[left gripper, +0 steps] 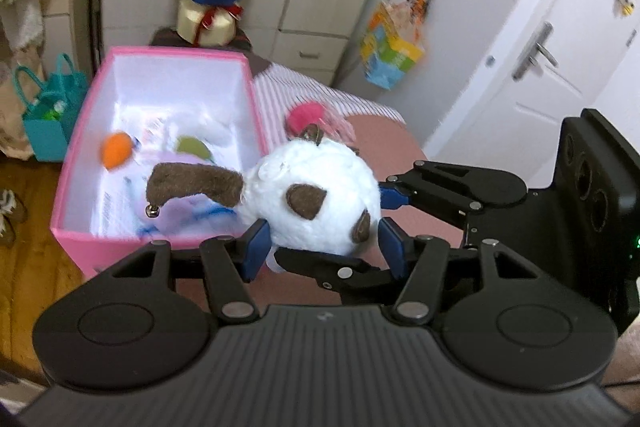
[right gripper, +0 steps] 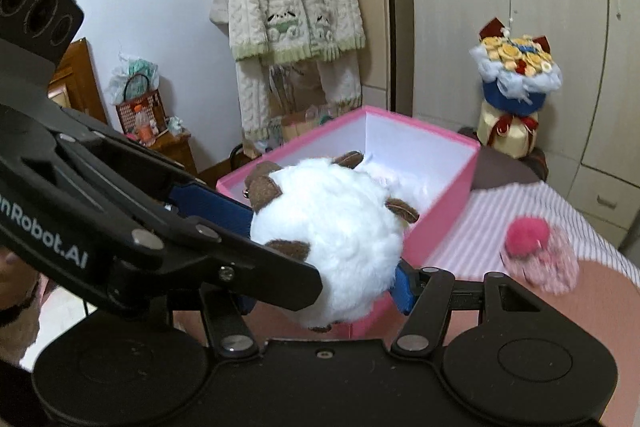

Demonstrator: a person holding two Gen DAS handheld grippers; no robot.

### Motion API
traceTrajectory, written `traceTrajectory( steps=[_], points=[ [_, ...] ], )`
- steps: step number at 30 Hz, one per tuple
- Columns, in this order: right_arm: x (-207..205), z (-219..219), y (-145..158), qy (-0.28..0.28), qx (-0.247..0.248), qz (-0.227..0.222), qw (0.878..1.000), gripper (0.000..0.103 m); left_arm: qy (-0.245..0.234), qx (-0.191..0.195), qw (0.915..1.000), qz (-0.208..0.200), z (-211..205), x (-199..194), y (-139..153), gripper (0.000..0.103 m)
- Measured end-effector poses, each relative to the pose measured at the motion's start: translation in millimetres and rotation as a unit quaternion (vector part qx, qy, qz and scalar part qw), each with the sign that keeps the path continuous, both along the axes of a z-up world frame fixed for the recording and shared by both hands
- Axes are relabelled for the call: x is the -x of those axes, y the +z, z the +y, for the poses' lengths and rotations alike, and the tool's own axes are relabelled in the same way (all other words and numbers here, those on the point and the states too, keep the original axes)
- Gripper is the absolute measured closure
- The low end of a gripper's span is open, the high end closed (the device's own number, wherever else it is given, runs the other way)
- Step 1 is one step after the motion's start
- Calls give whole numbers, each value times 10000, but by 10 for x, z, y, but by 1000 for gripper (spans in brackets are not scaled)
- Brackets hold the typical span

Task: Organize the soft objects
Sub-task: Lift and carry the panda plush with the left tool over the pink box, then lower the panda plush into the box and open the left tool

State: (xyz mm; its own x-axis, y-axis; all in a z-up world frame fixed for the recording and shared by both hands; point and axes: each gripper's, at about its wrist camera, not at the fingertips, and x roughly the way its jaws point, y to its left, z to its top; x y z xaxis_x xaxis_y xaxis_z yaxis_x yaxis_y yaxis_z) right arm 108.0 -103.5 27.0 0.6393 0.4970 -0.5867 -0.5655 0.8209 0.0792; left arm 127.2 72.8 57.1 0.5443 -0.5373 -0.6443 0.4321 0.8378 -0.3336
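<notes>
1. In hand: a white plush [left gripper: 316,195] with brown patches is pinched between both sets of jaws at once. The left gripper [left gripper: 324,239] presses its blue pads on the toy's two flanks; the right gripper [right gripper: 324,291] clamps it from the other side.
2. Position: the plush hangs clear of the bed [right gripper: 532,211], at the near rim of the pink box [left gripper: 72,163], not yet inside it.
3. Done: the box, ahead of the left jaws, already holds an orange ball [left gripper: 116,149], a green piece and pale soft items.
4. Left: a pink pompom toy [right gripper: 536,251] lies on the striped bed, to the right of the right jaws and outside the box.
5. Judgement: the task appears partly done; this plush needs dropping in, then the pompom toy.
</notes>
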Motion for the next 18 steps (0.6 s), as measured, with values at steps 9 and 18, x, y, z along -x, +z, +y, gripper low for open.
traceTrajectory(
  steps=[9, 18],
  points=[
    [-735, 359, 46, -35, -377, -86, 9992, 34, 495, 163, 9985, -171, 350, -729, 42, 46],
    [-1547, 457, -237, -98, -676, 510, 9964, 33, 922, 355, 9950, 159, 500, -1494, -290, 46]
  ],
)
